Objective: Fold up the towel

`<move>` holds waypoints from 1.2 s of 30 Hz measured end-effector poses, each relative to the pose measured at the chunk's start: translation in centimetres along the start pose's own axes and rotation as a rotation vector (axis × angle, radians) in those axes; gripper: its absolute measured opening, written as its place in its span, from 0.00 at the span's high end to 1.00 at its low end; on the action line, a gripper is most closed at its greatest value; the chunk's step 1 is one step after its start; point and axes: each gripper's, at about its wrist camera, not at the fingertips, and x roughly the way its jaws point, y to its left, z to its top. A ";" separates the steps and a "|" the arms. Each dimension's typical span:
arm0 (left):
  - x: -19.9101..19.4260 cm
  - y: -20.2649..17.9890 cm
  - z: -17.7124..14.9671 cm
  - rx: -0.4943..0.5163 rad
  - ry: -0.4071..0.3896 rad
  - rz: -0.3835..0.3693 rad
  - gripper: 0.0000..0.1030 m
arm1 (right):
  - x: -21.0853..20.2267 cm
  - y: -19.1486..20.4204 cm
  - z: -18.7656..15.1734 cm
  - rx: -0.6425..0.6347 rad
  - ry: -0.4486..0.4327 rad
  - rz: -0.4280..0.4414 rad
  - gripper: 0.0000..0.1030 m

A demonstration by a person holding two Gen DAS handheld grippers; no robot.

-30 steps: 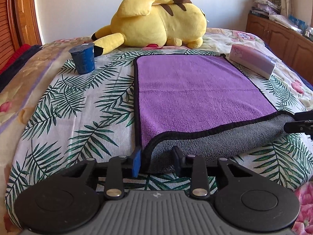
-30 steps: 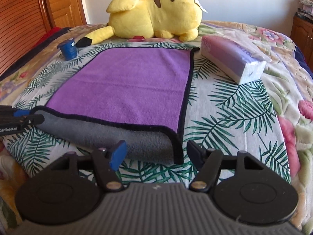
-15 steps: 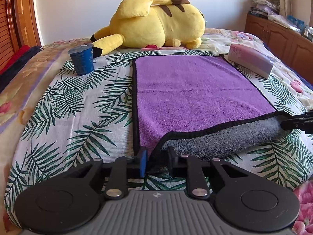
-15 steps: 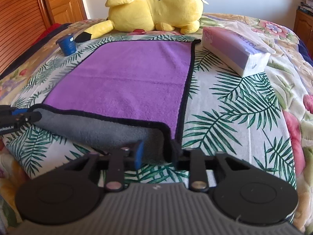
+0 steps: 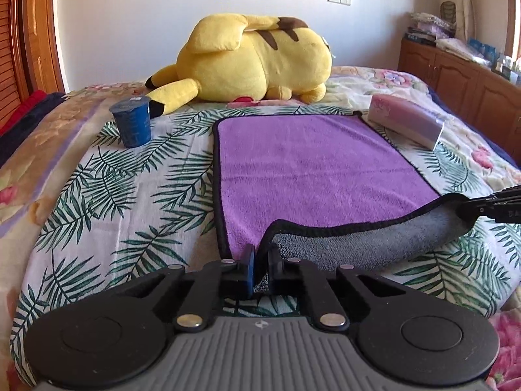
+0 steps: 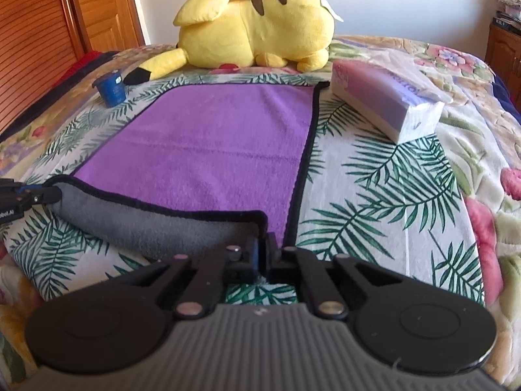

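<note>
A purple towel (image 5: 312,169) with a black hem and grey underside lies flat on the bed; it also shows in the right wrist view (image 6: 211,150). Its near edge is turned up and shows grey. My left gripper (image 5: 260,260) is shut on the towel's near left corner. My right gripper (image 6: 263,247) is shut on the near right corner. Each gripper's tip shows at the edge of the other view, the right one in the left wrist view (image 5: 488,207) and the left one in the right wrist view (image 6: 29,195).
A yellow plush toy (image 5: 254,62) lies beyond the towel's far edge. A blue cup (image 5: 132,125) stands to the towel's left. A tissue pack (image 6: 387,104) lies at its far right corner. A wooden cabinet (image 5: 456,78) stands right of the bed.
Both grippers closed from open onto the near corners of the towel. The near edge has lifted a little and moved toward the far side.
</note>
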 end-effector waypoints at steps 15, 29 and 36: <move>-1.8 -0.1 1.2 -0.007 -0.075 -0.030 1.00 | -0.8 -0.8 1.1 0.013 -0.088 0.017 0.96; -1.1 -0.1 3.1 0.037 -0.103 -0.040 1.00 | -1.1 -0.4 2.0 -0.044 -0.144 0.014 0.96; -0.9 -0.1 4.0 0.048 -0.117 -0.046 1.00 | -1.0 -0.3 2.3 -0.065 -0.159 0.009 0.96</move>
